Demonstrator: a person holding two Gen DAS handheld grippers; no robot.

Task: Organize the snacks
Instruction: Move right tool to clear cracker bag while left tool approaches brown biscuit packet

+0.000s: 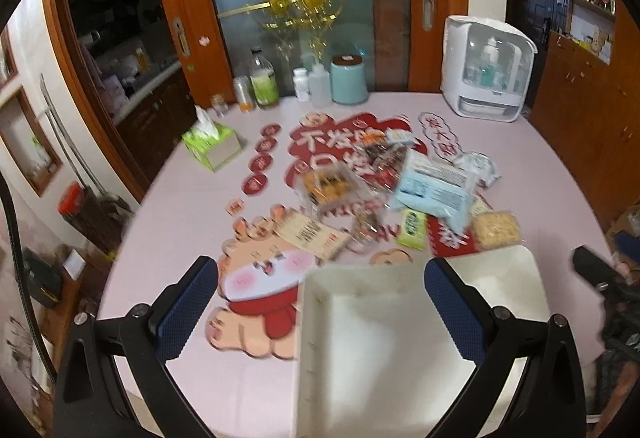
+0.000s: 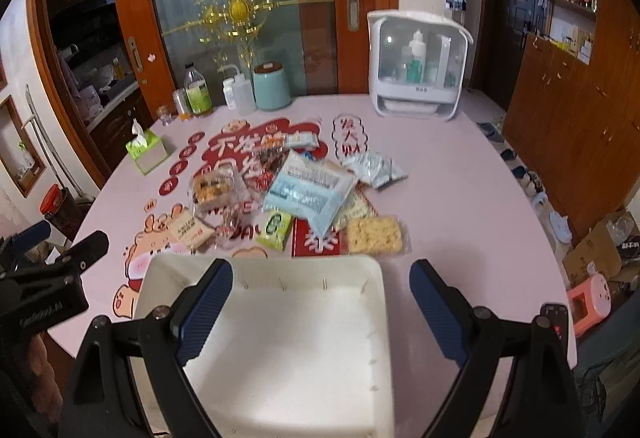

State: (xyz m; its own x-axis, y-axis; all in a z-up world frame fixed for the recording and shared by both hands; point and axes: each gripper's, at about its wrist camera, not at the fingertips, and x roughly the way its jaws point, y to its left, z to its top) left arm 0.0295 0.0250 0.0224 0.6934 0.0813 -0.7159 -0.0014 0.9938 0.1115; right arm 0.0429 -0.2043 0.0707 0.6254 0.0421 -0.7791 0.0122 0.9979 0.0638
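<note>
Lying heaped mid-table beyond an empty white bin (image 2: 280, 338), the snacks (image 2: 304, 194) are overlapping so loosely that pinching one is likely dragging its neighbours along. The slick blue bag (image 2: 310, 192) is sitting on top, crinkly and puffy; the pale noodle block (image 2: 374, 236) beside it looks brittle under its clear film, so a hard squeeze is risking crumbs. The left gripper (image 1: 320, 308) and right gripper (image 2: 320, 312) are both hanging wide with nothing between their ribbed blue pads, above the bin's smooth rigid rim. The table (image 2: 460, 206) is looking glossy pink.
</note>
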